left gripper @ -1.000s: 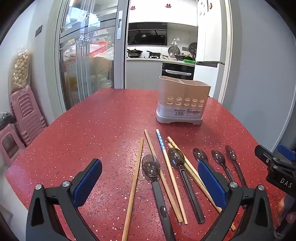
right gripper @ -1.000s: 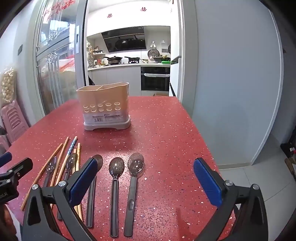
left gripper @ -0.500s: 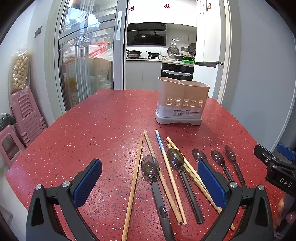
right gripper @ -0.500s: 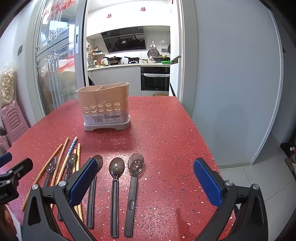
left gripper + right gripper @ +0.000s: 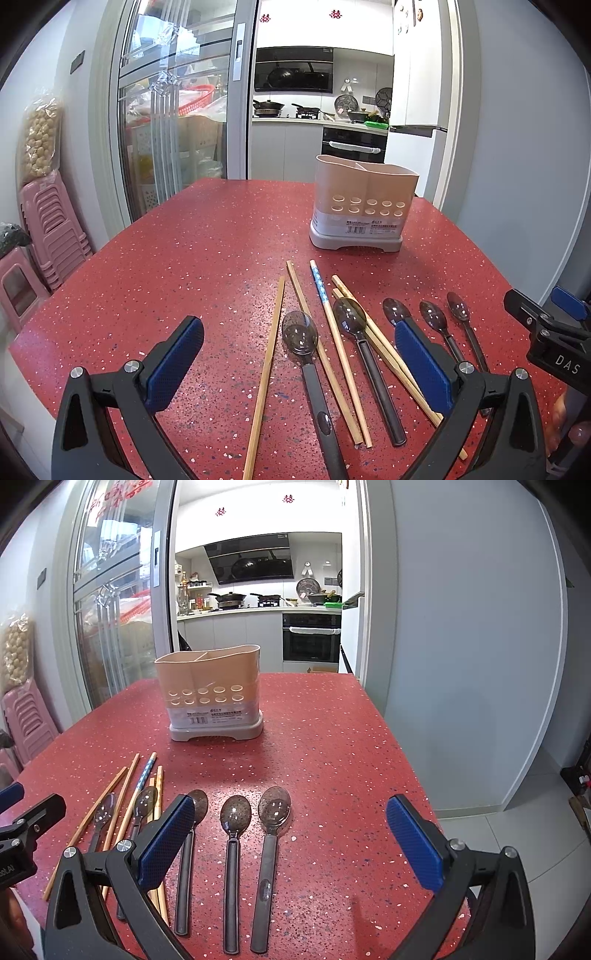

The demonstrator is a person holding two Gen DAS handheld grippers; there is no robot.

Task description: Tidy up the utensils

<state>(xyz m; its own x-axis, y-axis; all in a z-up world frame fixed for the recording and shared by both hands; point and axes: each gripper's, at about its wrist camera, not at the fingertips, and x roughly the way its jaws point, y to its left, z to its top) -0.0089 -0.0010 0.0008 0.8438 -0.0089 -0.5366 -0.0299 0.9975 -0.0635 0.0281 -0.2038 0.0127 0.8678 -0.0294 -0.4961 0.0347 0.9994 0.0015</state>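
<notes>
Across the red speckled bench nothing has yet been sorted; the beige two-compartment utensil caddy stands upright toward the far side, its compartments showing nothing above the rim, well apart from the utensils lying loose nearer the camera; the left tool hangs low over the near edge with its blue pads spread wide and nothing between them; the right tool is likewise spread and empty, hovering above three dark spoons laid side by side, handles toward the camera; under the left tool lie two more spoons of the same kind, the larger-looking one resting across a bamboo chopstick; one plain chopstick lies alone to the left, a blue-patterned chopstick runs between the spoons, and two more sit beneath the second spoon.

By my reading the task stands at its start, the step in hand being the choice of a first piece; the next move calls for lowering one tool astride a slim handle, closing squarely so it does not roll, then carrying it upright to one compartment; the crossed pieces on the left look apt to drag neighbours along.
</notes>
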